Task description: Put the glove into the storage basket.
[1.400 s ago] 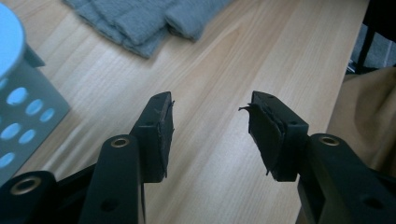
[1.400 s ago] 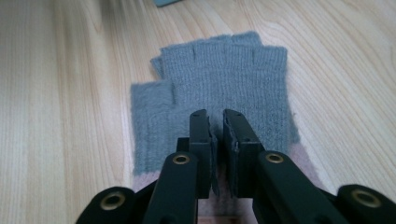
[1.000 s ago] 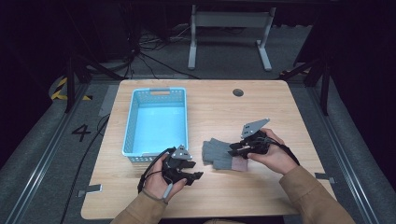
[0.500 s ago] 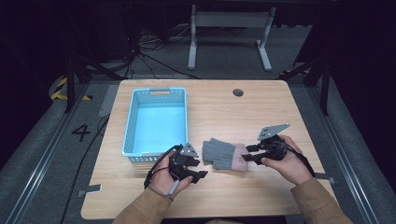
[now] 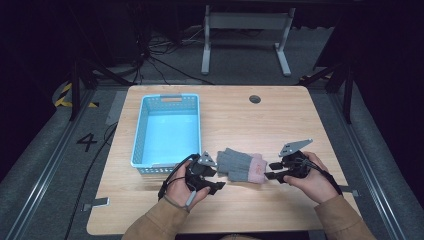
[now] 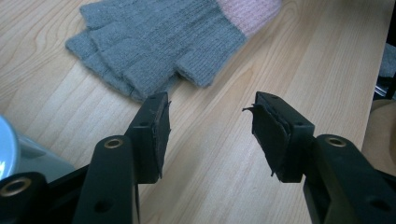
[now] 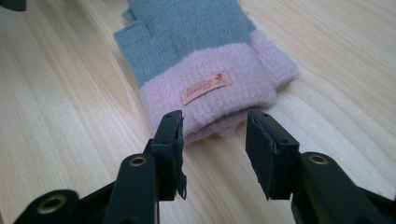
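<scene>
Wooden desk (image 5: 280,115), near edge: grey-and-pink knitted fingerless glove pair (image 5: 242,165) flat. My left claw (image 6: 208,135) and right claw (image 7: 214,140) both released; bite pink cuff squarely.

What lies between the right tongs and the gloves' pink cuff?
Bare wood of the table: in the right gripper view the open right tongs sit just short of the cuff, apart.

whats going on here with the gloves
A person holds a two-jaw tool in each hand over a wooden table. A stack of grey knitted fingerless gloves with pink cuffs lies flat between them. The right tool is open, aimed at the pink cuff end; the left tool is open near the finger end. Neither grips it. A light blue plastic basket sits beside them.
</scene>
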A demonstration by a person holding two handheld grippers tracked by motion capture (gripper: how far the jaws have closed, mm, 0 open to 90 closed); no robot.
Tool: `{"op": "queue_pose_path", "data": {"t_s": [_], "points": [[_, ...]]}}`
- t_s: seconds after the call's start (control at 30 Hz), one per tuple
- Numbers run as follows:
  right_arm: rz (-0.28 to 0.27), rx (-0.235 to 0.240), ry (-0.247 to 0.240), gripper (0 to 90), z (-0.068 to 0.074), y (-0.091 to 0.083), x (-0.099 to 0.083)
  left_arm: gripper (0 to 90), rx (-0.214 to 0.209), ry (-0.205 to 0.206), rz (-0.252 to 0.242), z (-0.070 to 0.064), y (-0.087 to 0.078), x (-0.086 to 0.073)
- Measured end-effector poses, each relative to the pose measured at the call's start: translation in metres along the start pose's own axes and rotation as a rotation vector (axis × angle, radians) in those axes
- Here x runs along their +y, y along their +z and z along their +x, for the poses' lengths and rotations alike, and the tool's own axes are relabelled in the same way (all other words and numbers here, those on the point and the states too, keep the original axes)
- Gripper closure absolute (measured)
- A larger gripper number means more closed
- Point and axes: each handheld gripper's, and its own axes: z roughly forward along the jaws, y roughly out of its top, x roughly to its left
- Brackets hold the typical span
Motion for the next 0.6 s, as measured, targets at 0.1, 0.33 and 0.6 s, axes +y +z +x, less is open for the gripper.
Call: {"op": "queue_pose_path", "data": {"t_s": [0.1, 0.33, 0.6], "points": [[0.012, 0.009, -0.002, 55.7, 0.002, 0.001, -0.002, 45.4, -0.015, -0.001, -0.009, 0.001, 0.002, 0.0], [0.06, 0.026, -0.012, 55.0, 0.012, 0.004, -0.005, 46.4, 0.009, -0.015, 0.008, 0.002, 0.011, 0.002], [0.082, 0.03, -0.023, 55.1, 0.019, 0.011, -0.009, 54.6, 0.092, -0.032, 0.049, 0.007, 0.023, 0.004]]}}
